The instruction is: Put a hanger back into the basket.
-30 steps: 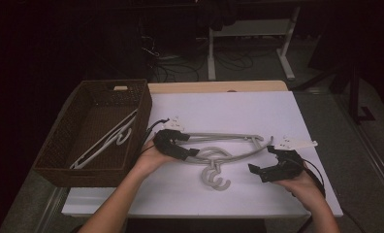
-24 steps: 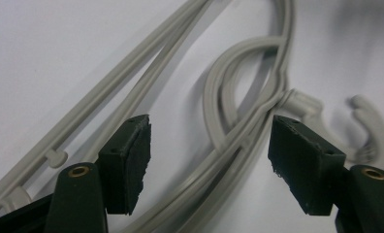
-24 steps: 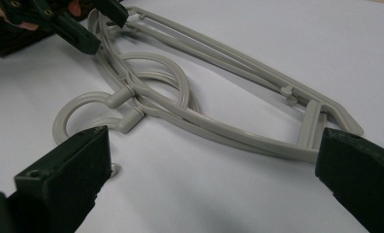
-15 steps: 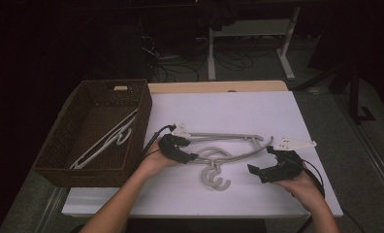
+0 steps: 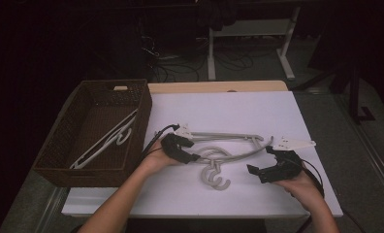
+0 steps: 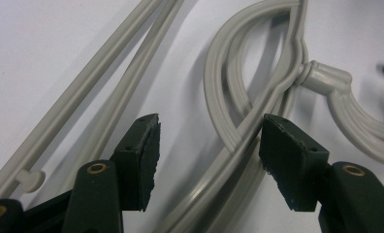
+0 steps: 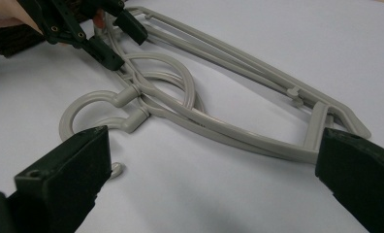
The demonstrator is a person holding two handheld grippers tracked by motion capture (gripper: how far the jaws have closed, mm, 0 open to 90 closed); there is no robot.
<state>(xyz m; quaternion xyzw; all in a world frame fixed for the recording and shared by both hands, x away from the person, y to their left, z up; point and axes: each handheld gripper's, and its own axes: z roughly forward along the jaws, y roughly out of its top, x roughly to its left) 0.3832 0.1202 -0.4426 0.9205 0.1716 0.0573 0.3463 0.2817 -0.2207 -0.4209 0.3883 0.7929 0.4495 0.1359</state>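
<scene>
Two grey plastic hangers (image 5: 229,145) lie stacked on the white table top (image 5: 238,111), hooks (image 5: 215,175) toward the person. My left gripper (image 5: 192,154) is open and low over the hangers' curved shoulder (image 6: 238,131), one jaw on each side of it. The right gripper (image 5: 260,167) is open near the hangers' right end (image 7: 321,126), a little short of it, nothing between its jaws. The left gripper (image 7: 117,41) also appears at the top left of the right gripper view.
A dark wicker basket (image 5: 59,160) stands at the table's left with a white hanger (image 5: 105,141) lying inside. A wooden strip (image 5: 219,86) runs along the table's far edge. Beyond it are desk legs and cables on the floor.
The left gripper has slid slightly right and toward the hangers' curved neck. The right gripper has stayed almost still.
</scene>
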